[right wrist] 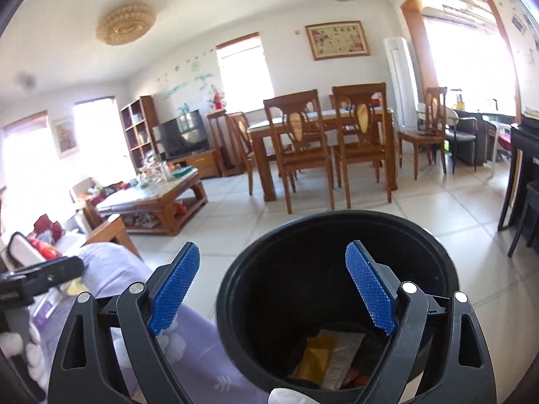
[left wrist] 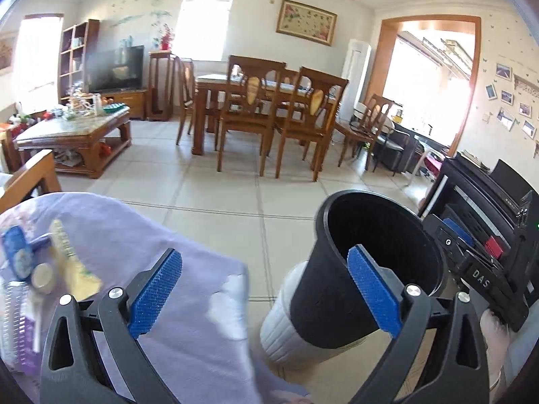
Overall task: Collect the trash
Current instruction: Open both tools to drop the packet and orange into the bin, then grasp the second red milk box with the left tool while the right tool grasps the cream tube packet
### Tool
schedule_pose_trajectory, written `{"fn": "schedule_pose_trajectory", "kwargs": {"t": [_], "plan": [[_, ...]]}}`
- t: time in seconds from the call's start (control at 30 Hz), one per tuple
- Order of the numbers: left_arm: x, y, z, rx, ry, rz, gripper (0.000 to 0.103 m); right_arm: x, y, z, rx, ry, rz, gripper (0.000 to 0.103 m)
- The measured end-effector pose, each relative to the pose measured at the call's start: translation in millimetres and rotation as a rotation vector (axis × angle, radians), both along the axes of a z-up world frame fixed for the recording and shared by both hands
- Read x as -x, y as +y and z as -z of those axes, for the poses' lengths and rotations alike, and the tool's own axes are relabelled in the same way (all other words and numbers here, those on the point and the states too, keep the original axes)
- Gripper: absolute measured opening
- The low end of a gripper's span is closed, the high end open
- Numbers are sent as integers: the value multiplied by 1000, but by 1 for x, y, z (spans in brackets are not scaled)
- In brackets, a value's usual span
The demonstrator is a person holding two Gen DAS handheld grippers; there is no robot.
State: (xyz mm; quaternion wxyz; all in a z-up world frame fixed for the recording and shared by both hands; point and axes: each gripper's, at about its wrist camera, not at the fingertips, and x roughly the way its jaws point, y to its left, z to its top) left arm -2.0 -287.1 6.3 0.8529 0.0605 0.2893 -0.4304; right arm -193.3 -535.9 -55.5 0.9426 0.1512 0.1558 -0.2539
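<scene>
A black trash bin (right wrist: 337,289) with a white ribbed base (left wrist: 286,330) stands on the floor beside a lilac-covered surface (left wrist: 168,262). Yellow and clear wrappers (right wrist: 323,357) lie in its bottom. My right gripper (right wrist: 273,289) is open and empty, right over the bin's mouth. My left gripper (left wrist: 266,289) is open and empty, between the cloth and the bin (left wrist: 370,262). Trash lies on the cloth at the left: a blue packet (left wrist: 17,249), a round lid (left wrist: 42,277) and a yellow wrapper (left wrist: 72,266). The right gripper's body (left wrist: 488,269) shows beside the bin.
A wooden dining table with chairs (left wrist: 266,107) stands across the tiled floor. A cluttered coffee table (left wrist: 74,131) is at the left, with a TV (left wrist: 114,67) behind. A black piano (right wrist: 522,175) stands at the right. A wooden armrest (left wrist: 27,178) borders the cloth.
</scene>
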Motion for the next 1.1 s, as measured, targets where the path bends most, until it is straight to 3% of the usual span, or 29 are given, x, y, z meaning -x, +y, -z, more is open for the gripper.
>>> {"fn": "schedule_pose_trajectory", "kwargs": {"t": [0.13,0.27,0.43,0.53,0.8,1.1], "plan": [[-22,98,-12,1,-28,-167,98,-32,32,4,-15,53,-168,87],[-64,187,-9,-57,-18,-365,98,-69,78,1,-40,124,-339,87],[-120,280,19,-62,120,-561,98,-121,147,-12,-73,171,-502,87],[-138,307,36,-75,158,-580,98,-156,188,-13,-38,230,-569,87],[-175,311,54,-126,204,-530,98,-265,267,-2,22,376,-670,87],[-188,320,63,-91,267,-465,98,-325,273,31,13,483,-649,87]]}}
